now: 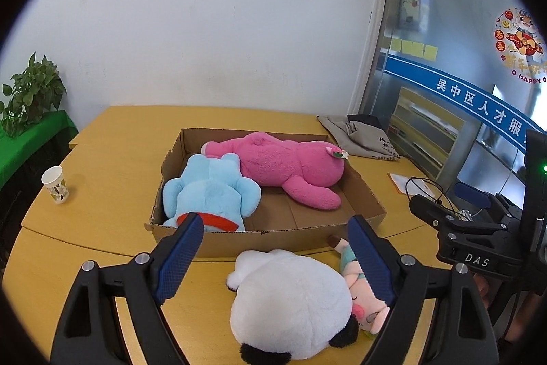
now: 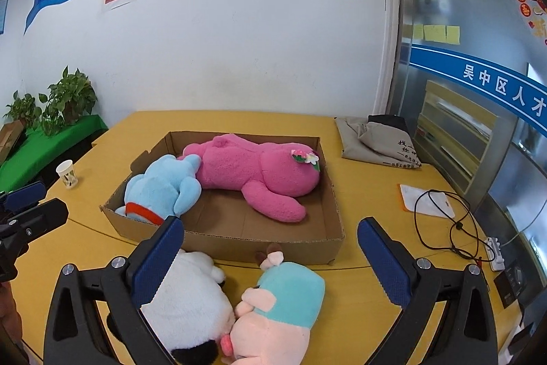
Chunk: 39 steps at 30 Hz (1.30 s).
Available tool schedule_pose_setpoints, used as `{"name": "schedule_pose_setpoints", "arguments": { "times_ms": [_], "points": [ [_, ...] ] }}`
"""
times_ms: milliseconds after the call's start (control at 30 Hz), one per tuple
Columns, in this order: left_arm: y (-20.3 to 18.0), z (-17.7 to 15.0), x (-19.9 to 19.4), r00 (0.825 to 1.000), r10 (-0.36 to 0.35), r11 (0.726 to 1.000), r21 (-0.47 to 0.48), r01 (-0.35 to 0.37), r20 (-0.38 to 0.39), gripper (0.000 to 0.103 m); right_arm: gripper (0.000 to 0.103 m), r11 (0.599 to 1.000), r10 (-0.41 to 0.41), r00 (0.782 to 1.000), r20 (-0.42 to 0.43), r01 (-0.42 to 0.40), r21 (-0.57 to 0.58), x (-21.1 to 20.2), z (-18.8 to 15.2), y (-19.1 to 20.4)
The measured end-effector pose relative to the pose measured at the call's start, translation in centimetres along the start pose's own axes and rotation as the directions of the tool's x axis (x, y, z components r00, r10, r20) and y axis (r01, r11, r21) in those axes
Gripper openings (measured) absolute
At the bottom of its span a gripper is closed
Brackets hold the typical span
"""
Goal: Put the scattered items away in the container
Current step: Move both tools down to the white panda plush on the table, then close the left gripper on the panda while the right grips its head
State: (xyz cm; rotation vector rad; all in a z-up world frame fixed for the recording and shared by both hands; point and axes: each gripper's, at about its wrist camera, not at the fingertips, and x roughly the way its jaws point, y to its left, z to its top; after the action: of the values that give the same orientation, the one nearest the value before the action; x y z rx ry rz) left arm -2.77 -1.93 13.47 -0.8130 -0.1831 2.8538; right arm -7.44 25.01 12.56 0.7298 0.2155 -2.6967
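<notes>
**Two open grippers hovering over plush toys before a cardboard tray**

The left gripper (image 1: 275, 253) is hanging with its blue-padded fingers (image 1: 177, 257) spread wide and released, grasping nothing. Below and between those fingers, a white plush with black patches (image 1: 290, 300) is lying on the yellow surface (image 1: 102, 262); the right-hand finger is overlapping a small pink doll in a teal top (image 1: 355, 283), which is lying against the white plush.

The right gripper (image 2: 270, 257) is likewise standing fully released, its fingers (image 2: 155, 265) empty. In its view the teal-and-pink doll (image 2: 283, 303) is lying between the fingers, nearer the viewer than their tips, while the white plush (image 2: 191, 300) is sitting under the left-hand finger, touching the doll.

Just beyond both pairs of fingertips, a shallow cardboard tray (image 1: 239, 245) is resting on the surface. Inside it, a light-blue plush with a red collar (image 1: 208, 190) is lying at the end ahead of the left-hand fingers, and a large pink plush with a flower ornament (image 1: 283, 170) is stretching across the far half, the two touching. The tray's near right portion is showing bare cardboard.

Well beyond the left-hand fingers, a paper cup (image 1: 56, 185) is standing upright; beyond the right-hand fingers, a folded grey cloth bag (image 2: 376, 139) and a black cable (image 2: 444, 221) are lying on the surface.
</notes>
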Motion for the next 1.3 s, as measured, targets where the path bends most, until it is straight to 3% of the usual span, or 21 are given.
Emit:
{"name": "schedule_pose_setpoints", "arguments": {
  "times_ms": [300, 667, 800, 900, 1000, 1067, 1167, 1233, 1300],
  "points": [
    [0.4, 0.1, 1.4, 1.000, -0.001, 1.000, -0.011, 0.001, -0.020, 0.086, 0.103, 1.000, 0.016, 1.000, -0.021, -0.016, 0.006, 1.8, -0.2, 0.1],
    [1.8, -1.4, 3.5, 0.995, -0.011, 0.999, -0.052, 0.006, -0.098, 0.086, 0.103, 0.999, 0.033, 0.997, -0.074, -0.032, 0.015, 3.7, -1.4, -0.8],
    [2.4, -2.3, 4.3, 0.990, -0.033, 0.999, -0.048, 0.027, -0.136, 0.086, 0.103, 0.997, 0.072, 0.993, -0.095, -0.069, 0.039, 4.5, -2.2, -1.5],
    [3.2, -3.0, 5.0, 0.984, -0.059, 0.997, -0.064, 0.049, -0.168, 0.086, 0.103, 0.988, 0.149, 0.983, -0.110, -0.144, 0.050, 4.9, -2.9, -1.4],
    [4.2, -4.0, 6.0, 0.973, -0.098, 0.993, -0.092, 0.080, -0.210, 0.086, 0.103, 0.970, 0.243, 0.961, -0.129, -0.242, 0.026, 5.3, -3.5, -0.3],
    [4.8, -4.8, 6.7, 0.959, -0.150, 0.984, -0.127, 0.122, -0.242, 0.086, 0.103, 0.946, 0.319, 0.935, -0.154, -0.324, -0.006, 5.8, -4.3, 1.0],
    [6.4, -6.5, 8.2, 0.918, -0.258, 0.954, -0.232, 0.192, -0.300, 0.086, 0.103, 0.890, 0.444, 0.882, -0.158, -0.454, -0.032, 6.0, -5.8, 2.7],
    [7.6, -7.5, 9.0, 0.901, -0.297, 0.933, -0.295, 0.204, -0.317, 0.086, 0.103, 0.858, 0.501, 0.849, -0.169, -0.513, -0.028, 6.2, -6.6, 3.5],
    [8.5, -8.4, 9.7, 0.883, -0.333, 0.913, -0.348, 0.214, -0.331, 0.086, 0.103, 0.837, 0.529, 0.828, -0.184, -0.545, -0.046, 6.4, -7.1, 4.2]
  ]
}}
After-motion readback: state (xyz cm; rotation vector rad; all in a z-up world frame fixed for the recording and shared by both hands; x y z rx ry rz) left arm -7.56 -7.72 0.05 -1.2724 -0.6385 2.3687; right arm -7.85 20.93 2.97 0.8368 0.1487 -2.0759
